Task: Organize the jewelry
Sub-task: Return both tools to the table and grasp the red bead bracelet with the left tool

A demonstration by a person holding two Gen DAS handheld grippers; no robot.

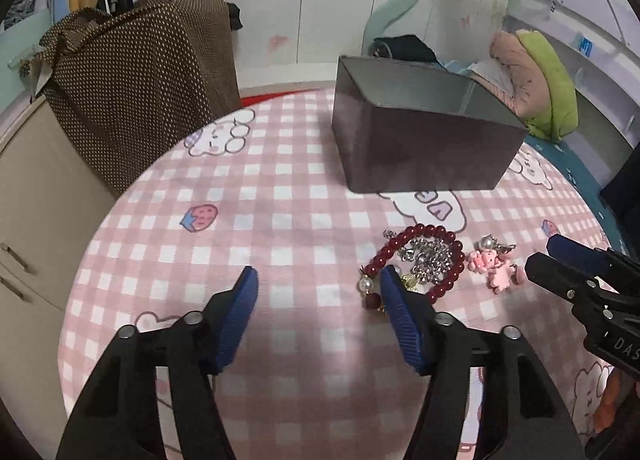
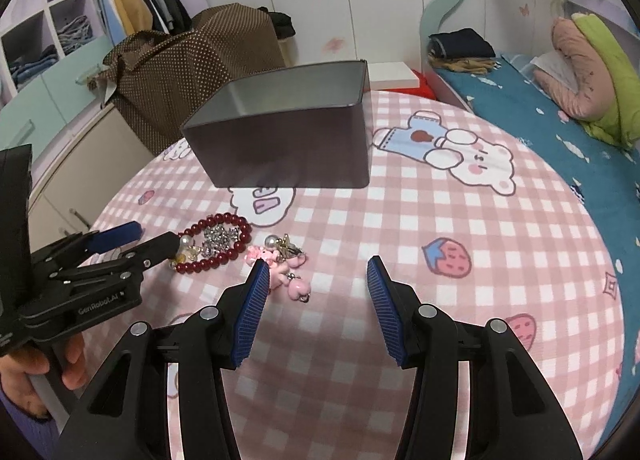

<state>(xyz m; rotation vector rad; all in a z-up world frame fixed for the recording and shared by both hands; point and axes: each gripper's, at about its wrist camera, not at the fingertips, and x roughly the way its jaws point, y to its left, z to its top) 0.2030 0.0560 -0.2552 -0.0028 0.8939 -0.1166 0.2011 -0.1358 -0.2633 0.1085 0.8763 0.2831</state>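
Observation:
A dark-red bead bracelet (image 1: 424, 229) (image 2: 236, 219) lies on the pink checked cloth (image 1: 280, 220), ringing a pile of silver chain (image 1: 430, 258) (image 2: 218, 238). A pink charm with a pearl (image 1: 496, 268) (image 2: 294, 284) lies just right of it. Behind them stands an empty grey tin box (image 1: 420, 148) (image 2: 288, 148) with its top uncovered. My left gripper (image 1: 319, 272) (image 2: 156, 234) is open with only cloth between its fingers, and its right finger overlaps the bracelet's left edge. My right gripper (image 2: 318, 261) (image 1: 542, 252) is open and empty, its left finger beside the pink charm.
A brown polka-dot bag (image 1: 140, 92) stands off the table's far left over a beige cabinet (image 1: 36, 220). A bed with a teal sheet (image 2: 540, 120) and pink and green bedding (image 2: 592, 72) lies to the right. A hand (image 2: 24, 384) holds the left gripper's handle.

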